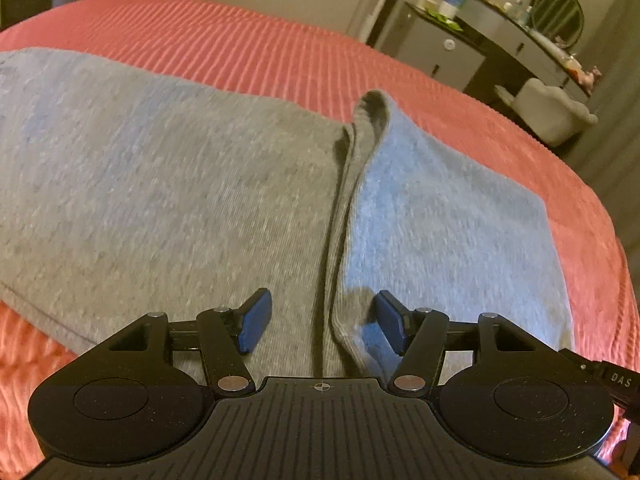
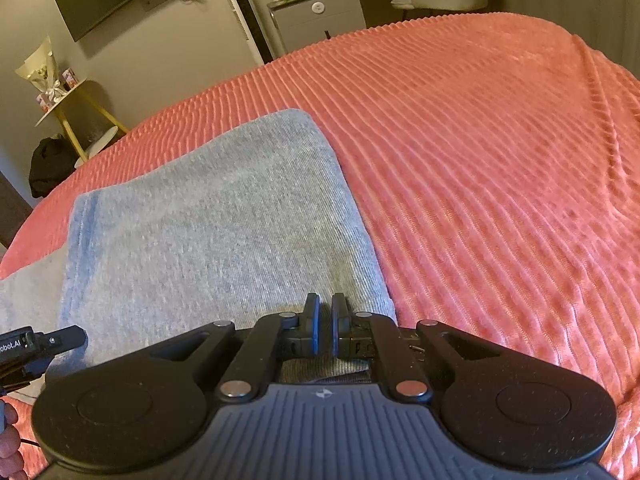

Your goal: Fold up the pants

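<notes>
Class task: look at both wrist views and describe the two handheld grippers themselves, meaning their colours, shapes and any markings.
Both are alike: the left gripper and right gripper have matte black bodies with a ribbed centre plate bearing a small crosshair mark, two round black discs at the sides, black link arms with silver pivot pins, and blue pads on the fingers. A black side attachment with partly readable white lettering shows at each view's edge.

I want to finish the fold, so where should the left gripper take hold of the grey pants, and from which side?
Probably the raised ridge of cloth on the grey pants. It stands up from the flat layers and runs away from the left gripper, whose open jaws already straddle its near end. Come from above at the near edge. The right gripper is shut on the pants' near edge.
</notes>
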Demonstrator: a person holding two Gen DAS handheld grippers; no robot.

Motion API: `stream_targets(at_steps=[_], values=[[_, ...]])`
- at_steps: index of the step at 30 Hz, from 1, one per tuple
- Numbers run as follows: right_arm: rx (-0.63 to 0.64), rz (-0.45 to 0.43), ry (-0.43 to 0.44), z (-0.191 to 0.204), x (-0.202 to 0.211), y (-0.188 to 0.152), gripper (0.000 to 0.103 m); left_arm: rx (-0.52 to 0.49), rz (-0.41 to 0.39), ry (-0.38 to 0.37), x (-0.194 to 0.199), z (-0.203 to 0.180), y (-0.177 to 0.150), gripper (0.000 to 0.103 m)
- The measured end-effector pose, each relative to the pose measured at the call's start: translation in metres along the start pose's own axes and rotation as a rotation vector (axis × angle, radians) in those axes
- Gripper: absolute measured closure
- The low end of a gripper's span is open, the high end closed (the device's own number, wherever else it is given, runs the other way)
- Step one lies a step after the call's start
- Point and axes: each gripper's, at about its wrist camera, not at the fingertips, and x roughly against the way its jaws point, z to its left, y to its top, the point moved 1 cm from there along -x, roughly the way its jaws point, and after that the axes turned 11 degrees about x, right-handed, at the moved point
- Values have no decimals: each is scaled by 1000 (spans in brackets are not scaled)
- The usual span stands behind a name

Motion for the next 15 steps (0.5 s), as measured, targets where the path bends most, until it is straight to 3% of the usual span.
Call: stream_targets(at_steps=[7, 9, 12, 15], values=[[8, 1, 8, 2, -2, 1, 90, -4, 5, 12, -1, -5, -2, 45], [16, -2, 18, 4, -2, 1, 85, 3, 13, 0, 0, -4, -3, 52], [28, -8, 31, 7, -2, 1, 77, 0, 35, -31, -1, -6, -4, 72], [47, -9, 39, 11, -3, 1, 69, -18, 40, -36, -3, -8, -4, 75]])
